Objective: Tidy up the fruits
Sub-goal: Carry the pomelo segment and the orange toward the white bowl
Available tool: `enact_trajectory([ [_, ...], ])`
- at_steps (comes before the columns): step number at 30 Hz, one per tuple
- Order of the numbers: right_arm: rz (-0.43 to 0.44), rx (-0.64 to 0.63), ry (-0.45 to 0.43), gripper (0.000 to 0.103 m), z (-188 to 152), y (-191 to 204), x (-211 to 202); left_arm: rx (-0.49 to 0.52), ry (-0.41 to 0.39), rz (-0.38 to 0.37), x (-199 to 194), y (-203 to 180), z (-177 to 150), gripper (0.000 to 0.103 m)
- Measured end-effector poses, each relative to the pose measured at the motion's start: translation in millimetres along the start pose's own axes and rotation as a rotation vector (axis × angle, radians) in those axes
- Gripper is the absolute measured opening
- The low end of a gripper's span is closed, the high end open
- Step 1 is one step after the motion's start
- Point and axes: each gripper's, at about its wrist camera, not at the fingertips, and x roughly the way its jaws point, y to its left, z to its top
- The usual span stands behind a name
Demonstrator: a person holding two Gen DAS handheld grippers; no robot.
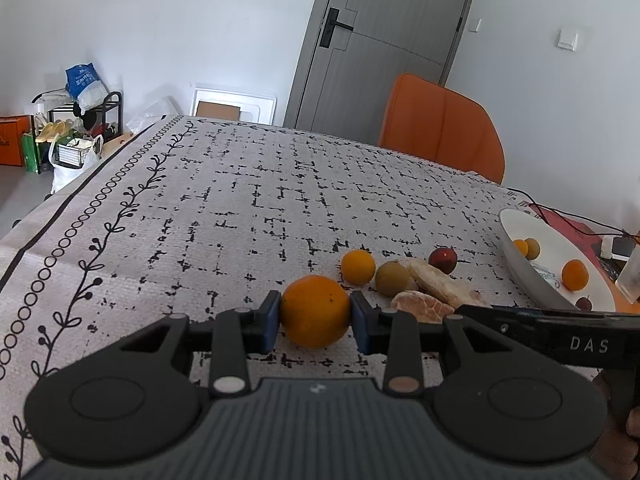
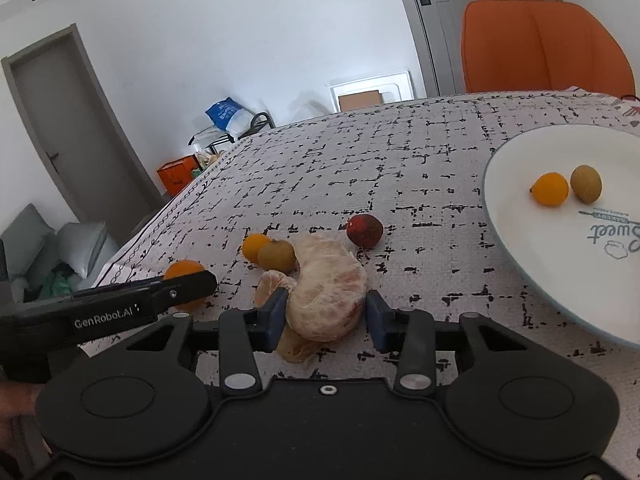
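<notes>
The left gripper (image 1: 315, 322) has its jaws clamped on the orange (image 1: 315, 311); the plate (image 1: 520, 264) lies at two o'clock, nearer the right gripper (image 2: 326, 316), whose jaws bracket the peeled pomelo wedge (image 2: 330, 292).

The left hand-held gripper (image 1: 316, 320) sits low over the table, its two blue-padded fingers (image 1: 270, 320) pressed against either side of an orange (image 1: 315, 310). The right hand-held gripper (image 2: 325, 316) is just beside it, toward the table's right side, also low, fingers (image 2: 276, 316) set around a peeled citrus piece (image 2: 330, 292); the left pad touches it, the right pad stands a little clear. Both point toward the table's far edge.
</notes>
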Motion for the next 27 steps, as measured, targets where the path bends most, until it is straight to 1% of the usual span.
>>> enact_trajectory([
  [8,-0.006,0.005,-0.042,0.038,1,-2,-17,0.007,-0.024,-0.005,-11,-7,2,0.035],
  [16,-0.024,0.010,-0.097,0.037,0,-6,-37,0.029,-0.040,-0.027,-17,-25,4,0.035],
  [21,-0.046,0.018,-0.143,0.037,2,-11,-52,0.048,-0.049,-0.045,-20,-38,5,0.035],
  [27,-0.083,0.043,-0.183,0.037,2,-25,-70,0.068,-0.057,-0.069,-21,-53,6,0.035],
])
